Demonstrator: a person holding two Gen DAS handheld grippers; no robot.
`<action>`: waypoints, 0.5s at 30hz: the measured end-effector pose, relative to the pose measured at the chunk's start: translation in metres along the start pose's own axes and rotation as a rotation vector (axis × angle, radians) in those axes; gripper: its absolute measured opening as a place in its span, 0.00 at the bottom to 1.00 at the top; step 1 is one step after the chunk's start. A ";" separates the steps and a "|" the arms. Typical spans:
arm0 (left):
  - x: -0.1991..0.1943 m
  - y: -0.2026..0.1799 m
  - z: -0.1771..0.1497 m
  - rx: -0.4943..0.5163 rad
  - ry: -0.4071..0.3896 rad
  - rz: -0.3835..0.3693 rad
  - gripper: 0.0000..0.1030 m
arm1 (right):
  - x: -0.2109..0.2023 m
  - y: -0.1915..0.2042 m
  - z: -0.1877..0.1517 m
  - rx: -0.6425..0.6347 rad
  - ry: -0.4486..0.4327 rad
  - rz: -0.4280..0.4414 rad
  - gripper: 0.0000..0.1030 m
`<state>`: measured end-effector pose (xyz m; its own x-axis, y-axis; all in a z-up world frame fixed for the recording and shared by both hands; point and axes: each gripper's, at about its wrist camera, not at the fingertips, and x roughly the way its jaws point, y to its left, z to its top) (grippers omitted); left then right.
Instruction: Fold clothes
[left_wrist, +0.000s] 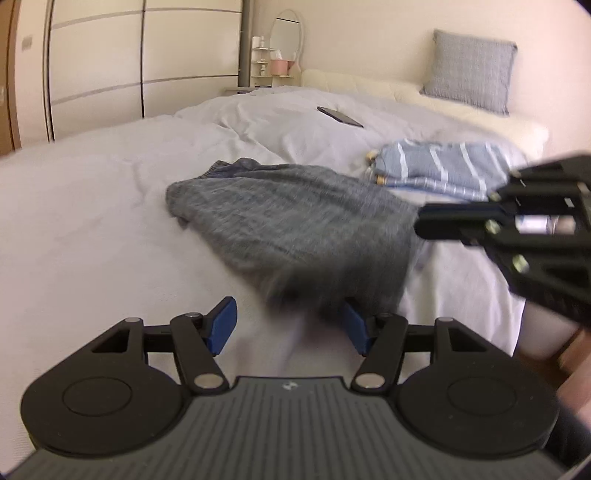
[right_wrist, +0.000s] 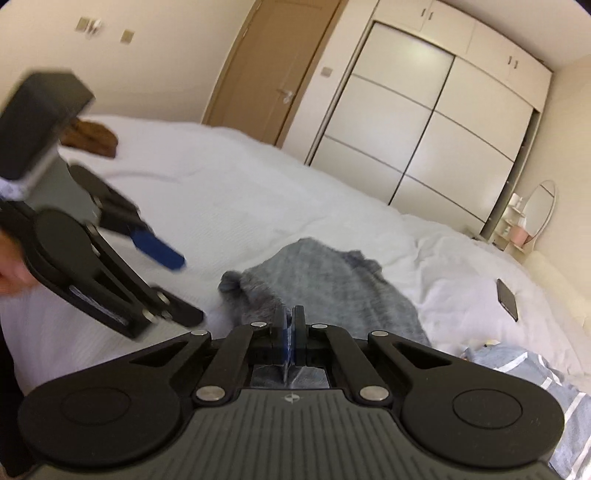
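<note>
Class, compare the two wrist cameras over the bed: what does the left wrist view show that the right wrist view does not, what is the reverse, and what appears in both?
Only the left wrist view shows the grey pillow against the wall and the left gripper open, its pads pressing on nothing.

Only the right wrist view shows the brown door, a brown item lying on the bed, and the right gripper shut on the grey garment.

Both show the grey garment, the striped blue folded cloth, the dark phone, the white bedcover, the wardrobe and the oval mirror.
</note>
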<state>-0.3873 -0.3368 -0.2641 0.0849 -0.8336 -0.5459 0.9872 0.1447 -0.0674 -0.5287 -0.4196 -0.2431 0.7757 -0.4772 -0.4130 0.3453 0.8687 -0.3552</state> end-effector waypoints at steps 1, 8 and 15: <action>0.004 0.002 0.002 -0.023 0.001 0.000 0.56 | -0.001 -0.002 0.001 0.001 -0.008 0.001 0.00; 0.019 0.022 0.016 -0.150 0.025 -0.031 0.38 | -0.002 -0.006 -0.002 0.014 -0.020 0.031 0.01; 0.017 0.038 0.021 -0.166 0.056 -0.050 0.37 | 0.008 0.013 -0.016 -0.043 -0.018 0.086 0.44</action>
<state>-0.3453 -0.3564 -0.2585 0.0242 -0.8116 -0.5837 0.9538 0.1937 -0.2297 -0.5265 -0.4143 -0.2640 0.8108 -0.3983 -0.4289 0.2545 0.8998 -0.3545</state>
